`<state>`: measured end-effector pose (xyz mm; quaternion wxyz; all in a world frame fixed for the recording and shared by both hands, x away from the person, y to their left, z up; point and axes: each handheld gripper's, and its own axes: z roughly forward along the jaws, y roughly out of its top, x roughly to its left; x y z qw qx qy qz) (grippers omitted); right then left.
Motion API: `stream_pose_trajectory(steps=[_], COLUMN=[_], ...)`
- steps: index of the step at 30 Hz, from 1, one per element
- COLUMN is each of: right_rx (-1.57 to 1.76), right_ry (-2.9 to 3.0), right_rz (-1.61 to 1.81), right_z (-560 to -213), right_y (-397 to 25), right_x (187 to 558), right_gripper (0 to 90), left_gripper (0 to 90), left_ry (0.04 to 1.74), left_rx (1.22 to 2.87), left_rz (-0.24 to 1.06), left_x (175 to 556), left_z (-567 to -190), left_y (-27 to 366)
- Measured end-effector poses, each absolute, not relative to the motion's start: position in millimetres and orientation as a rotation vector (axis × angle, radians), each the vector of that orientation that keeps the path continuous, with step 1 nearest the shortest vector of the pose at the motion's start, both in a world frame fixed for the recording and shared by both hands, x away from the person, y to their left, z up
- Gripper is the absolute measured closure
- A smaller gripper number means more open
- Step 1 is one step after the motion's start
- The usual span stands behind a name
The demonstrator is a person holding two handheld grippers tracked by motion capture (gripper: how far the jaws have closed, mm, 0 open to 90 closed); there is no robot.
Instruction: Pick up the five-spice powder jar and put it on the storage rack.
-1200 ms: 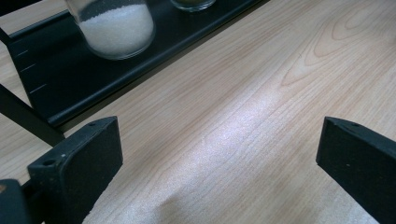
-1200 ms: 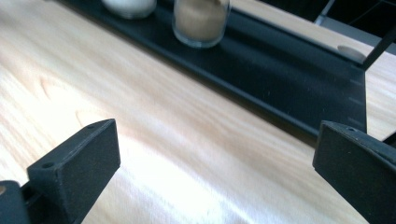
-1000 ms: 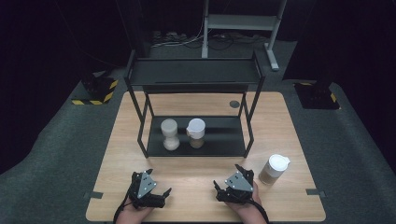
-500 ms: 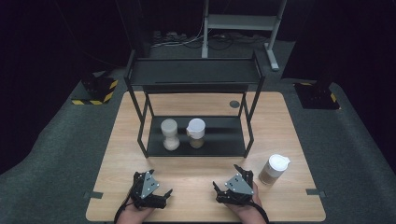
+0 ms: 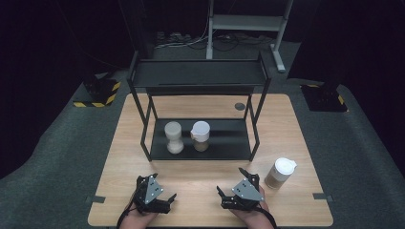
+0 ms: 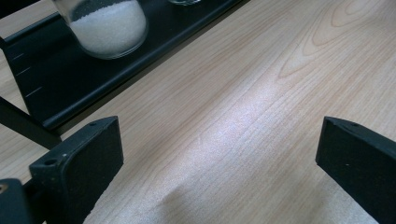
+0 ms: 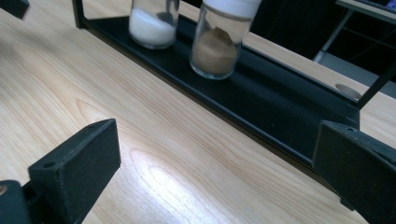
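Observation:
A black two-tier rack point(image 5: 200, 76) stands on the wooden table point(image 5: 286, 124). On its lower shelf point(image 5: 229, 143) are a jar of white grains point(image 5: 174, 138) and, beside it, a white-lidded jar of brown powder point(image 5: 200, 136). A third white-lidded jar point(image 5: 280, 172) stands on the table to the right of the rack. My left gripper point(image 5: 165, 199) is open near the front edge, holding nothing. My right gripper point(image 5: 232, 183) is also open and holding nothing. The left gripper view has the white-grain jar point(image 6: 108, 25) beyond the left gripper point(image 6: 219, 140). The right gripper point(image 7: 215, 154) faces both shelf jars point(image 7: 152, 21) point(image 7: 223, 42).
A round cable hole point(image 5: 239, 106) sits in the table behind the rack. The rack's thin legs point(image 5: 144, 119) frame the lower shelf. Bare wood lies between the grippers and the shelf edge point(image 7: 261, 102). Dark floor surrounds the table.
Both grippers have drifted very slightly toward the near edge. The jars and the rack have not moved.

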<state>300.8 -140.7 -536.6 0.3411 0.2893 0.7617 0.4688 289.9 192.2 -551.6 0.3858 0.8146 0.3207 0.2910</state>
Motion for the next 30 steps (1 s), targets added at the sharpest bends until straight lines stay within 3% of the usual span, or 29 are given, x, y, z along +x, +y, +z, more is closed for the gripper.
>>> stream_pose_trajectory(steps=[30], right_rx=[0.796], right_ry=[1.907], right_rz=[1.317], right_z=[-503], right_y=[-164], right_x=[288], right_gripper=[0.0], left_gripper=[1.1], left_ry=[0.817], left_rx=[2.074], left_rz=[0.732], left_x=[290], left_z=[-552], left_y=[193])
